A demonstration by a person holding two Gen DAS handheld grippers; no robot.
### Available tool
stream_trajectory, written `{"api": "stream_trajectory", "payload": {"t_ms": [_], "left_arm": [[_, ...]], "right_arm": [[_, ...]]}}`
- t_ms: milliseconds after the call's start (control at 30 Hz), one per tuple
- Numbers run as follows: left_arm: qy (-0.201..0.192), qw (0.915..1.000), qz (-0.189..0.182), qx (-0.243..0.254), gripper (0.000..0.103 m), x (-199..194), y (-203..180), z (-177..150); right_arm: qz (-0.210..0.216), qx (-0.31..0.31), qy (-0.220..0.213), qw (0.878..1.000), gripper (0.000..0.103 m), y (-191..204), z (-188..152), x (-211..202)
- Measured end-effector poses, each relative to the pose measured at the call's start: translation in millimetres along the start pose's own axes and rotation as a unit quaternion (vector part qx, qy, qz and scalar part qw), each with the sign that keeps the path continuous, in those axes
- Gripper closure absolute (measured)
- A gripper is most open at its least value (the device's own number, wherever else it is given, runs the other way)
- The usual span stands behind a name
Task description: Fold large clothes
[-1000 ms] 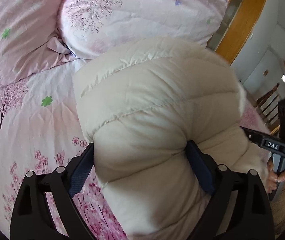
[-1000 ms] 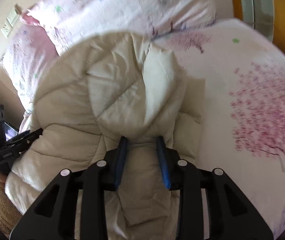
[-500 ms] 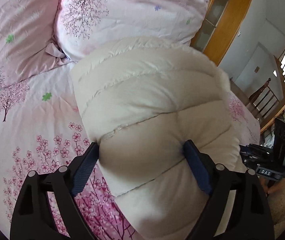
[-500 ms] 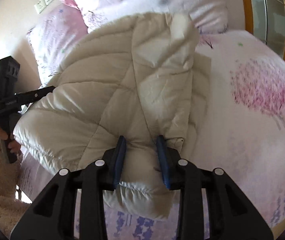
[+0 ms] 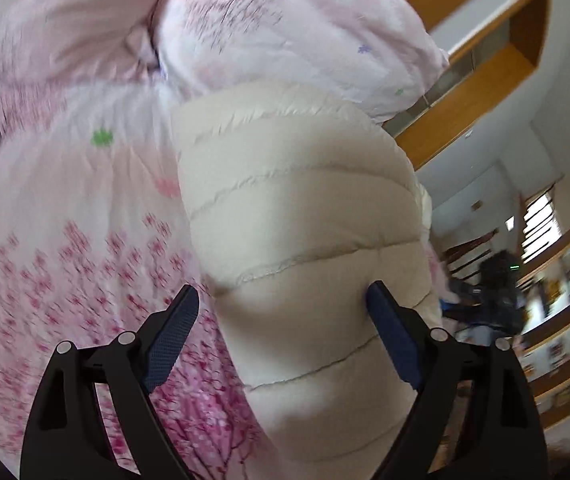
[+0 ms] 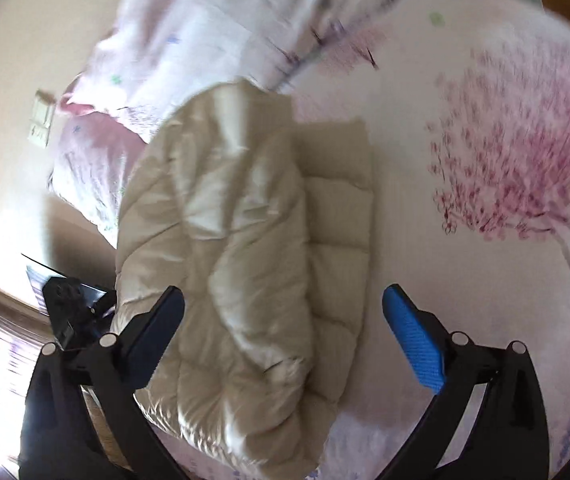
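A cream quilted puffer jacket (image 5: pixel 301 216) lies folded over on the bed. In the left wrist view my left gripper (image 5: pixel 281 312) stands wide open around its bulging near end; the right pad touches it, the left pad (image 5: pixel 173 332) is clear of it. In the right wrist view the jacket (image 6: pixel 245 248) is a doubled-up bundle with a flat quilted layer (image 6: pixel 337 220) showing beneath. My right gripper (image 6: pixel 283 320) is wide open above it and holds nothing. The left gripper's body (image 6: pixel 69 308) shows at the jacket's left edge.
The bed has a pink sheet (image 5: pixel 65 240) printed with blossom trees, also in the right wrist view (image 6: pixel 505 160). Two matching pillows (image 5: pixel 285 28) lie at the head. A wooden cabinet (image 5: pixel 485 80) and shelves (image 5: pixel 565 340) stand beyond the bed. A wall switch (image 6: pixel 41 120) is at the left.
My right gripper has opened wide and let go of the jacket. My left gripper has opened a little, its left pad now off the jacket. Both views are blurred from motion.
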State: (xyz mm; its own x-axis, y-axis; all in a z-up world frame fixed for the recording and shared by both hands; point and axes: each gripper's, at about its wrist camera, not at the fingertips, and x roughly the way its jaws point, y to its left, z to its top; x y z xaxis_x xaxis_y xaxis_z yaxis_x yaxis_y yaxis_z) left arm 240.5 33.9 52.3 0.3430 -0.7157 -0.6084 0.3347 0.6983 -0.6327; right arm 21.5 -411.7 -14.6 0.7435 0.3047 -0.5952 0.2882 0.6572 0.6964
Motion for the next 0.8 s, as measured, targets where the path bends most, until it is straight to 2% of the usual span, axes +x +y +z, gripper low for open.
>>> {"api": "stream_trajectory", "payload": {"t_ms": [200, 333, 667, 800], "left_arm": [[0.019, 0.9994, -0.021, -0.021, 0.015, 15.0, 3.1, 3.2], [0.029, 0.9985, -0.034, -0.033, 0.014, 26.8, 3.1, 7.6], [0.045, 0.9946, -0.066, -0.066, 0.011, 47.2, 10.4, 12.6], [0.051, 0.9917, -0.083, -0.085, 0.011, 47.9, 18.3, 9.4]], "right_arm": [[0.044, 0.032, 0.043, 0.998, 0.003, -13.2, 9.2, 23.2], [0.063, 0.027, 0.06, 0.996, 0.002, -5.2, 21.2, 37.2], [0.08, -0.052, 0.12, 0.988, 0.002, 34.7, 35.8, 77.4], [0.101, -0.069, 0.148, 0.981, 0.009, 46.9, 33.9, 91.2]]}}
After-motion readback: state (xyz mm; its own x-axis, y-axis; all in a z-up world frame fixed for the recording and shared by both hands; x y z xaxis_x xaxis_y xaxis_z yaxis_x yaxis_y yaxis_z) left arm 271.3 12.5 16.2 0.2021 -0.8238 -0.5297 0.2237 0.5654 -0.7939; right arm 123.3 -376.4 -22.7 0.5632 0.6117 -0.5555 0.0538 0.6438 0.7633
